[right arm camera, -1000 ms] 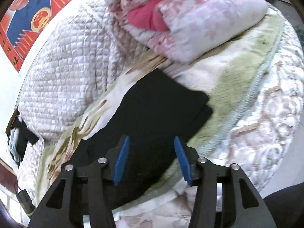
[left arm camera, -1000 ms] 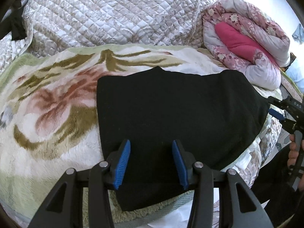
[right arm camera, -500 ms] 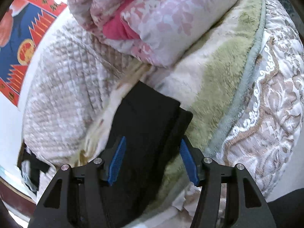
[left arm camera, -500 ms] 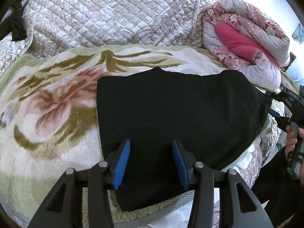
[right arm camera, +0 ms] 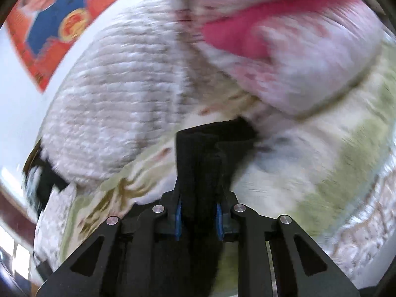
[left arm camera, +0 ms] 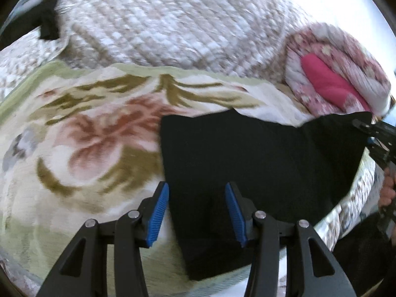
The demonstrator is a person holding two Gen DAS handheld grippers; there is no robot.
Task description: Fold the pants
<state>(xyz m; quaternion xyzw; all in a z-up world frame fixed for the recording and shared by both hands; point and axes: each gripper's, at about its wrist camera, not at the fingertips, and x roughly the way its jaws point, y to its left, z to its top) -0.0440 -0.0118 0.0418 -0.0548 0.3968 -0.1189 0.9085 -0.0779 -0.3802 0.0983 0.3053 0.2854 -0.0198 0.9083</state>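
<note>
Closing right gripper [right arm camera: 198, 219] pinches black pants [left arm camera: 259, 163] edge; left gripper [left arm camera: 196, 212] spread, angled down.

Both grippers, left gripper [left arm camera: 196, 212] and right gripper [right arm camera: 198, 219], have black angular arms, silver screws and ribbed blue jaws.

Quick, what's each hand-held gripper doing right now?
Left hand-held gripper: open over the black pants.
Right hand-held gripper: closing on the pants' end.
</note>
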